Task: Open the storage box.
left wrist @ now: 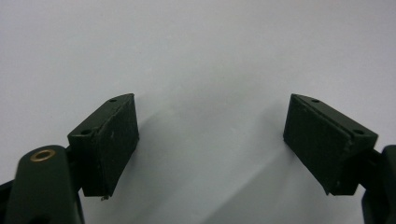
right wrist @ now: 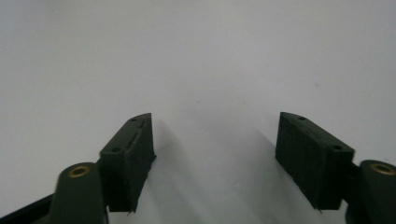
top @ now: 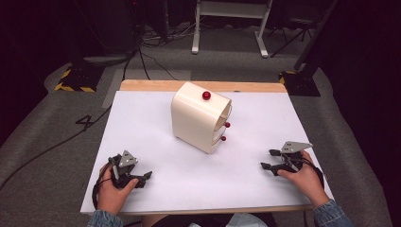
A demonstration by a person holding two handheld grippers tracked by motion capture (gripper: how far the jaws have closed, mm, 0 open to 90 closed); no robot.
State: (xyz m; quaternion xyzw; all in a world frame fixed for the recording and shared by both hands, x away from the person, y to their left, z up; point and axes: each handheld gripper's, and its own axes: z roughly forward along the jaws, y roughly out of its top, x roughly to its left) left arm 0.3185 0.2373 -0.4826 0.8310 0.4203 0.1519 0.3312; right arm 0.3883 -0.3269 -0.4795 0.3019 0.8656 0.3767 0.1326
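Note:
A cream rounded drawer cabinet [top: 198,117] stands in the middle of the white table top [top: 156,142]. One red knob [top: 206,95] sits on its top and two smaller red knobs [top: 227,125] show on its right-facing front. My left gripper [top: 144,177] rests near the front left of the table, held by a hand, jaws wide apart. My right gripper [top: 267,159] rests at the front right, also open. In the left gripper view my left gripper [left wrist: 210,140] has nothing but white surface between its pads. In the right gripper view my right gripper [right wrist: 215,158] is likewise open and holds nothing.
The white top lies on a wooden board [top: 198,85] whose far edge shows. Grey carpet surrounds the table, with cables [top: 56,142], a white desk frame [top: 229,23] and striped stand bases [top: 75,80] beyond.

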